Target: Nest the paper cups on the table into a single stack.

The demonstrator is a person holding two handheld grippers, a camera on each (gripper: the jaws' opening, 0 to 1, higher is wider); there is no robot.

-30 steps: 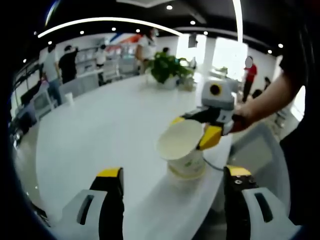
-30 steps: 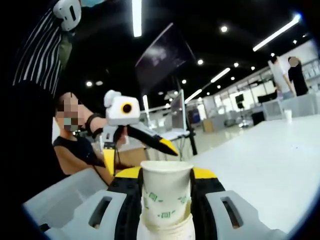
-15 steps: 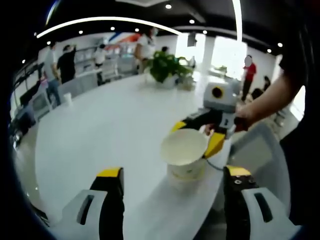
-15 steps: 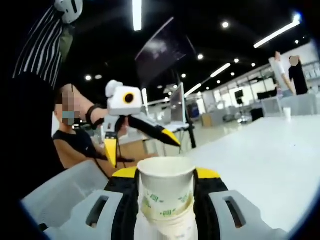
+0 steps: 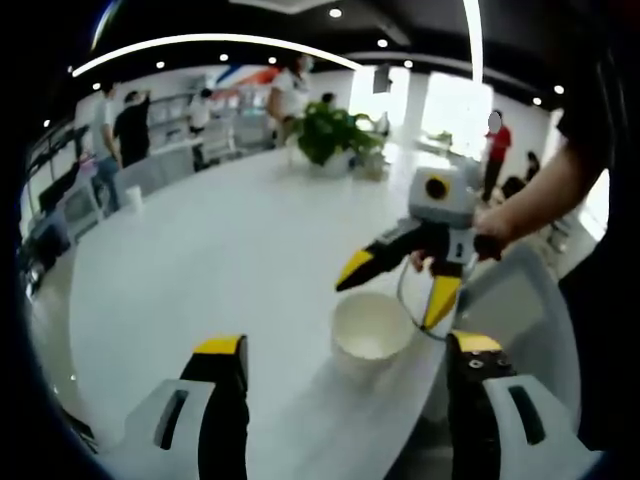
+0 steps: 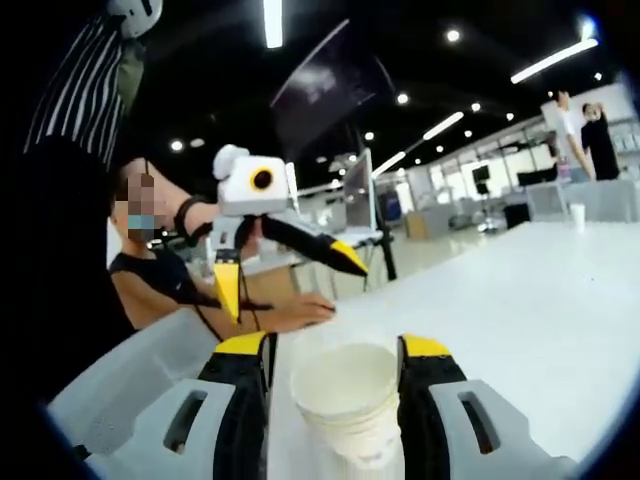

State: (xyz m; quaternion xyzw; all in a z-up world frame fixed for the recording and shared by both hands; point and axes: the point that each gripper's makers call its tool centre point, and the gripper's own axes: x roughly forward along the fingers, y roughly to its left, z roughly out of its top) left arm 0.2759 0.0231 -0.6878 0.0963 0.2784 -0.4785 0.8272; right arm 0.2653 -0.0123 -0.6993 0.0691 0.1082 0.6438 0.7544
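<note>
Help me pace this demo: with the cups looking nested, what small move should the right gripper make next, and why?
Probably lift the right gripper up and away from the cup stack. Its jaws stand open on either side of the cups, not touching them, and the stack sits on the white table near its edge. The left gripper hangs open nearby, holding nothing.

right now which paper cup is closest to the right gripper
The top cup of the stack, rim-up between the open right gripper jaws; the other cup stands far across the table.
</note>
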